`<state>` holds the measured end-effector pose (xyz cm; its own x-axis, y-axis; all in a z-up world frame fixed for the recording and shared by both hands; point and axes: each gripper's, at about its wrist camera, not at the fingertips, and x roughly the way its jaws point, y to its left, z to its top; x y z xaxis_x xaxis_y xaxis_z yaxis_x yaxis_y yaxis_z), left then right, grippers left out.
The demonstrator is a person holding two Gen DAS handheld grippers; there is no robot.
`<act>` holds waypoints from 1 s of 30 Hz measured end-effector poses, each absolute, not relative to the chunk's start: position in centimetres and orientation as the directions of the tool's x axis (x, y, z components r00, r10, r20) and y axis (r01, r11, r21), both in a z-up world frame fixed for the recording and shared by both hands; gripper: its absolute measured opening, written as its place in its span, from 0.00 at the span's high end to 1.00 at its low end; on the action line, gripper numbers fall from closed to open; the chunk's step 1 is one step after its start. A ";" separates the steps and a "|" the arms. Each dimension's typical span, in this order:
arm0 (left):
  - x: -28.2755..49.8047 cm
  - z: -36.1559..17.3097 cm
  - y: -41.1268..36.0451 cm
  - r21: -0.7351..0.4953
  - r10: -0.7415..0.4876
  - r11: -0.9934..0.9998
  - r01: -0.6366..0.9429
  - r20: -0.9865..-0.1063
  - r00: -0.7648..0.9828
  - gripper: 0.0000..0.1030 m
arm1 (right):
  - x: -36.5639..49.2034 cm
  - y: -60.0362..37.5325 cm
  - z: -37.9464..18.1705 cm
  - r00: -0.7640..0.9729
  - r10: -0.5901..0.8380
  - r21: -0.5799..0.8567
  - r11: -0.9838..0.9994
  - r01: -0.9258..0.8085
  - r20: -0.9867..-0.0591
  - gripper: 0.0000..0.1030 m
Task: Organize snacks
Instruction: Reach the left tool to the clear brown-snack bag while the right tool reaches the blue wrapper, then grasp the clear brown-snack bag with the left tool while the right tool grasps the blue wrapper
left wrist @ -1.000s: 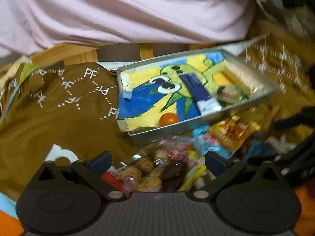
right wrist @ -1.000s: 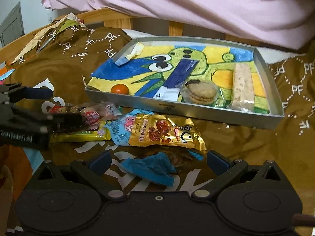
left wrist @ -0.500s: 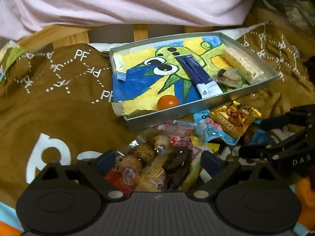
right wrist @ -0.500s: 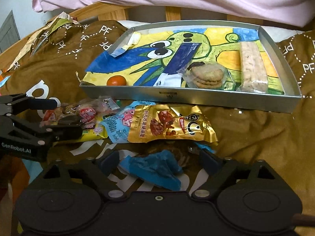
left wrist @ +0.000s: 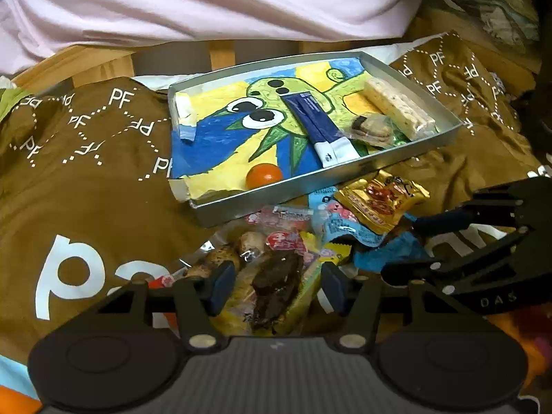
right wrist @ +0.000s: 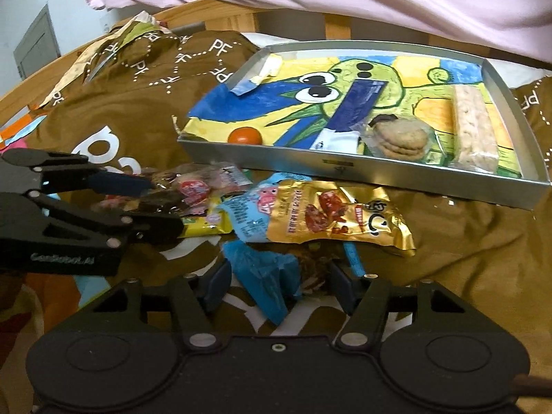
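Left claw (left wrist: pixel 274 288) closing around dark snack (left wrist: pixel 276 281), "PF" lettering on brown cloth (left wrist: pixel 103 179)

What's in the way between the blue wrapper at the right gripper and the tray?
The gold snack packet lies between the blue wrapper and the tray's near wall. The right gripper is closing around the wrapper, and nothing blocks it. The tray wall itself must be cleared too.

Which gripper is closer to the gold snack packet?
Right. The right gripper sits just in front of the gold snack packet; the left gripper is off to its left, over wrapped snacks.
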<state>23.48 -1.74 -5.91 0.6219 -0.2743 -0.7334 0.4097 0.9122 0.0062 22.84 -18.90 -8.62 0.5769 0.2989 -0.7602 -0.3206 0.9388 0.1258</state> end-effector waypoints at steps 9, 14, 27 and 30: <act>23.4 -6.1 -2.2 0.026 -0.261 0.908 0.418 -0.747 0.612 0.45 | 23.5 -19.7 -9.4 0.584 0.303 0.157 0.945 -0.287 -0.753 0.19; 23.1 -5.7 -2.2 -0.010 -0.265 0.918 0.397 -0.760 0.593 0.49 | 23.1 -18.4 -9.2 0.575 0.289 0.096 0.935 -0.341 -0.765 0.35; 22.1 -5.8 -3.0 0.007 -0.265 0.907 0.422 -0.770 0.581 0.47 | 22.7 -18.4 -8.6 0.565 0.278 0.084 0.935 -0.345 -0.776 0.36; 22.2 -6.0 -3.3 0.028 -0.262 0.899 0.438 -0.767 0.585 0.43 | 23.2 -18.8 -9.0 0.575 0.254 0.059 0.941 -0.334 -0.778 0.17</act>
